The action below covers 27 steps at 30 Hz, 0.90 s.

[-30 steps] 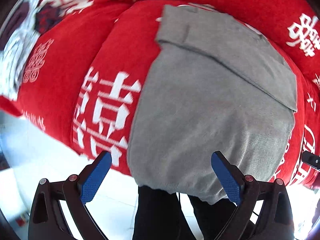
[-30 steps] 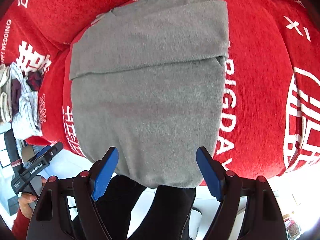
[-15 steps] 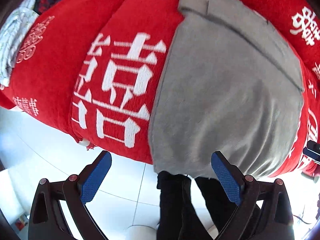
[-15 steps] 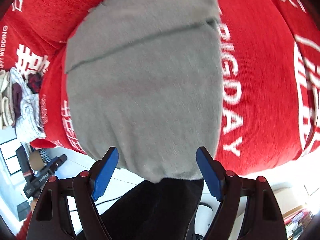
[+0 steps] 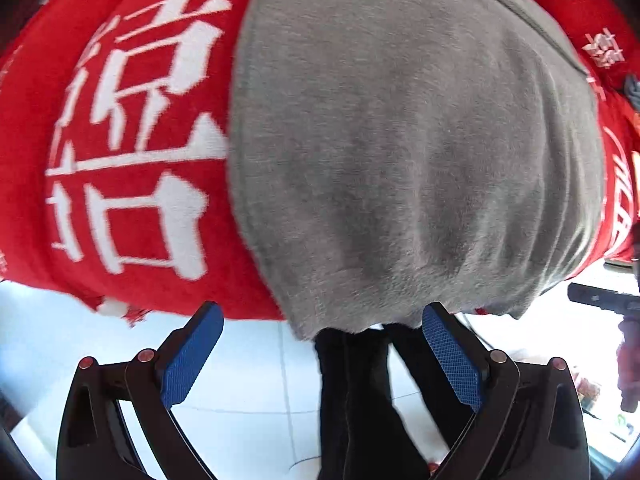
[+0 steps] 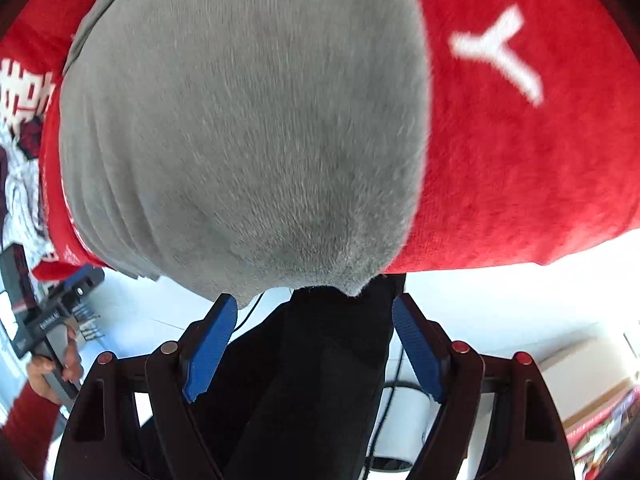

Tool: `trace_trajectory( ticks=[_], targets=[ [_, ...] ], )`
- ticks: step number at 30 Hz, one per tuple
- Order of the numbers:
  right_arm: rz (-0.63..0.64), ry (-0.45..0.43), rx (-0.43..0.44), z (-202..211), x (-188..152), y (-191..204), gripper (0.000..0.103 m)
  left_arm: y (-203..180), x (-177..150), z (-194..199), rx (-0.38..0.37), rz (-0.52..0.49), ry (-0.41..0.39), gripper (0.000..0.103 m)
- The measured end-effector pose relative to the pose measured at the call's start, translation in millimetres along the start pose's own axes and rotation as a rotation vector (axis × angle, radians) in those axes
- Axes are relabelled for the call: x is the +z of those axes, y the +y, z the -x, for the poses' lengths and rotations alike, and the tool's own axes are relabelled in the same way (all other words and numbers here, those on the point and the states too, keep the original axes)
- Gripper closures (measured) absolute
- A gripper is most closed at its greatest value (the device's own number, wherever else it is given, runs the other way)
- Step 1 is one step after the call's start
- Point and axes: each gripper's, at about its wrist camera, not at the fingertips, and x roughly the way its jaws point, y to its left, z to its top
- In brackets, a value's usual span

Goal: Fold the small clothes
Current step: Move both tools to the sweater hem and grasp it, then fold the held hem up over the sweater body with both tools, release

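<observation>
A grey garment (image 5: 400, 152) lies spread on a red cloth with white characters (image 5: 132, 152), its near hem hanging over the table's front edge. My left gripper (image 5: 320, 356) is open, its blue pads just below the hem's left part. In the right wrist view the same grey garment (image 6: 240, 128) fills the frame. My right gripper (image 6: 314, 344) is open just under the hem's right corner. Neither gripper holds anything.
The person's black trousers (image 5: 360, 400) stand right under the table edge between the fingers. A pile of other clothes (image 6: 20, 168) lies at the far left. The left gripper's handle and hand (image 6: 48, 344) show at the lower left. White floor lies below.
Both grippers have moved in and down toward the garment's near hem, which now sits just above the fingertips. Both stay open.
</observation>
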Motion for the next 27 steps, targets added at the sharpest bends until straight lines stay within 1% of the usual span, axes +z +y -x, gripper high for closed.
trace_trajectory(
  ticks=[3, 6, 7, 8, 9, 10, 11, 12, 13, 14, 17, 20, 22, 24, 25, 27],
  targets=[
    [0.041, -0.022, 0.014, -13.2, 0.9, 3.8, 0.02, 0.5, 1.3, -9.8, -0.014, -0.024, -0.011, 0.003],
    [0.044, -0.039, 0.072, -17.5, 3.1, 5.5, 0.02, -1.9, 2.5, -11.8, -0.052, -0.015, -0.033, 0.003],
    [0.03, -0.044, 0.095, -17.9, 2.2, 4.6, 0.022, -1.0, 4.0, -9.7, -0.075, -0.007, -0.042, 0.007],
    [0.014, -0.05, 0.105, -17.4, 0.7, 2.7, 0.036, -5.6, 0.5, -7.1, -0.09, 0.0, -0.049, 0.021],
    [-0.008, -0.054, 0.104, -16.2, -1.0, -0.7, 0.051, -5.4, 1.8, -6.2, -0.08, 0.005, -0.044, 0.026],
    [-0.044, -0.058, 0.114, -14.7, -4.4, -6.6, 0.09, -4.5, 2.5, -4.1, -0.067, 0.002, -0.045, 0.043],
    [-0.073, -0.065, 0.153, -12.6, -7.5, -10.9, 0.093, -4.4, 3.6, -1.1, -0.071, -0.002, -0.045, 0.07],
    [-0.097, -0.075, 0.206, -8.2, -11.8, -14.4, 0.093, -2.0, 4.0, 1.2, -0.09, -0.01, -0.038, 0.088],
    [-0.101, -0.083, 0.236, -3.8, -15.5, -15.0, 0.094, 1.7, 4.2, 3.9, -0.129, -0.009, -0.027, 0.094],
    [-0.1, -0.09, 0.261, 1.6, -18.1, -13.9, 0.094, 6.5, 3.5, 8.6, -0.167, 0.009, -0.026, 0.094],
    [-0.101, -0.111, 0.361, 22.4, -24.0, -7.5, 0.094, 14.5, 5.4, 27.8, -0.232, 0.019, -0.042, 0.094],
    [-0.104, -0.17, 0.457, 47.5, -19.5, -1.5, 0.096, 20.6, 13.0, 50.7, -0.304, 0.041, -0.078, 0.094],
    [-0.114, -0.236, 0.513, 68.3, -6.9, 2.1, 0.096, 21.1, 22.2, 63.1, -0.341, 0.055, -0.107, 0.094],
    [-0.13, -0.292, 0.551, 81.3, 9.1, 4.2, 0.096, 21.5, 39.0, 71.3, -0.373, 0.066, -0.145, 0.094],
    [-0.135, -0.314, 0.554, 82.0, 17.6, 16.0, 0.096, 21.3, 52.4, 75.4, -0.384, 0.072, -0.171, 0.094],
    [-0.134, -0.337, 0.541, 87.1, 36.4, 17.3, 0.096, 16.4, 76.4, 82.2, -0.389, 0.086, -0.217, 0.094]
  ],
)
